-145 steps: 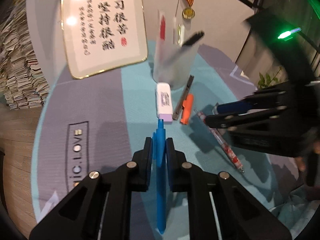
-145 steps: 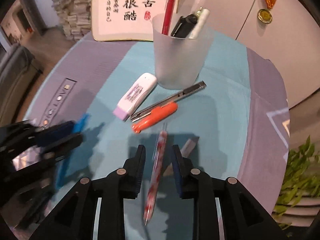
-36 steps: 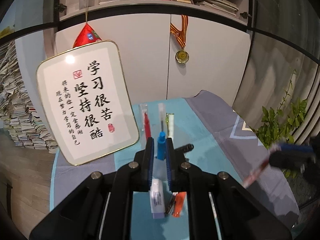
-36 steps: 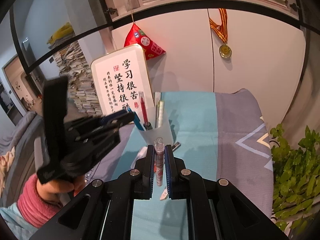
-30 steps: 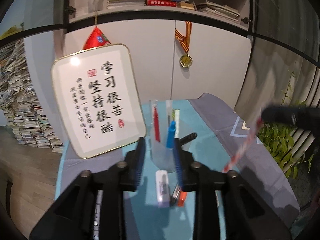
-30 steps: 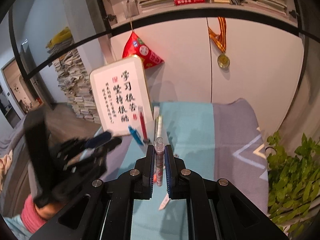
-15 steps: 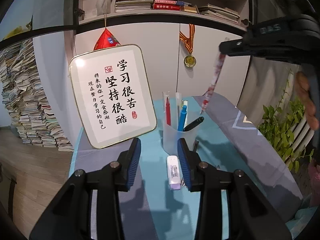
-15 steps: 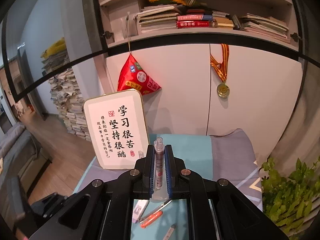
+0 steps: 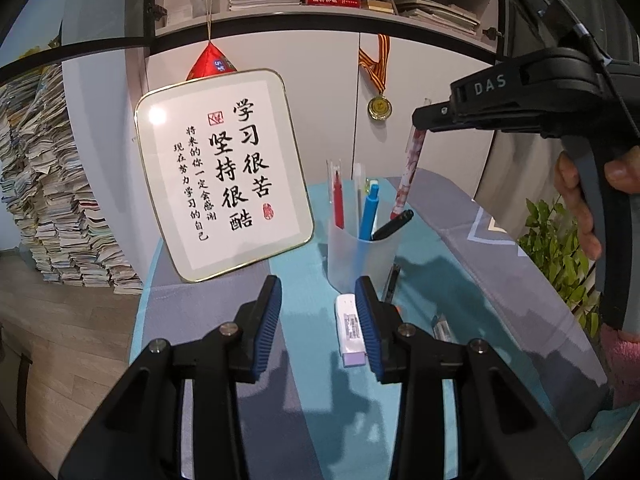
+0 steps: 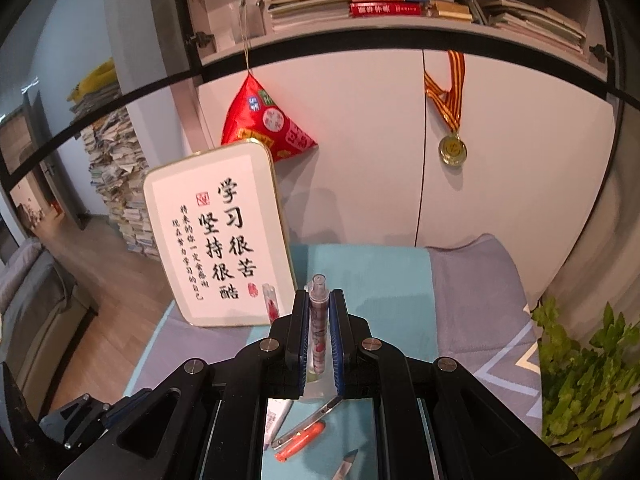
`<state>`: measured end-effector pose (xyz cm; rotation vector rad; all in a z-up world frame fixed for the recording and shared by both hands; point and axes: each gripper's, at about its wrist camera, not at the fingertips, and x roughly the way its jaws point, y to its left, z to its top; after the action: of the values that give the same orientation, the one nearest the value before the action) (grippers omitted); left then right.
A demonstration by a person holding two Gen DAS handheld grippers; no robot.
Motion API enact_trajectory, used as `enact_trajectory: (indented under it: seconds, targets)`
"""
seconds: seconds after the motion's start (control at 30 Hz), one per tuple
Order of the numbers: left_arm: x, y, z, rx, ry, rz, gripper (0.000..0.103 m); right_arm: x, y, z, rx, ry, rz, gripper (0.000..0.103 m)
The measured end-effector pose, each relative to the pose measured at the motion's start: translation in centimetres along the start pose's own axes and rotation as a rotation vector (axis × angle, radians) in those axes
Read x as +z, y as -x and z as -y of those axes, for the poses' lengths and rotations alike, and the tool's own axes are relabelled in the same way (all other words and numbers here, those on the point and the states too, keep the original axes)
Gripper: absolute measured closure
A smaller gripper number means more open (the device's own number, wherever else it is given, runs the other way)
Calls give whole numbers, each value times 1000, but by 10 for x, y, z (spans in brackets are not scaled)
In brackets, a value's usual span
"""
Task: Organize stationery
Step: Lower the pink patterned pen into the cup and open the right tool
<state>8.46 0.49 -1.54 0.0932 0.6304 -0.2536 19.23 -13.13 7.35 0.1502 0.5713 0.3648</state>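
A translucent pen cup (image 9: 362,258) stands on the teal table mat and holds a red pen (image 9: 338,200), a blue pen (image 9: 370,212) and a black marker (image 9: 394,224). My right gripper (image 10: 319,328) is shut on a red-patterned pen (image 10: 318,336), which hangs upright with its tip at the cup's rim in the left wrist view (image 9: 408,176). My left gripper (image 9: 318,320) is open and empty, low in front of the cup. A white correction tape (image 9: 350,330) lies by its right finger.
A framed calligraphy board (image 9: 224,172) leans left of the cup. An orange marker (image 10: 300,442), a utility knife (image 10: 310,420) and a small grey item (image 9: 442,326) lie on the mat. A plant (image 9: 560,256) stands to the right, paper stacks (image 9: 48,208) to the left.
My left gripper let the blue pen go into the cup, opened and drew back. My right gripper has carried the patterned pen up and over the cup, tip down.
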Motion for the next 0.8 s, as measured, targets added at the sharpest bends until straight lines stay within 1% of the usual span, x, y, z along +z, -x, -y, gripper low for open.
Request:
enact_trajectory:
  seconds: [0.43,0.67,0.8]
  targets:
    - [-11,-4,9,-19,-18,-42,67,-26,-35,6,30,-44,-142,92]
    - [-12,-2,13,-32,-20,-46,66,-35,-31,10,77,-96,-189,92]
    - [-14,-1,17,-42,-25,-52,66,-38,-22,15,82,-115,-183,92]
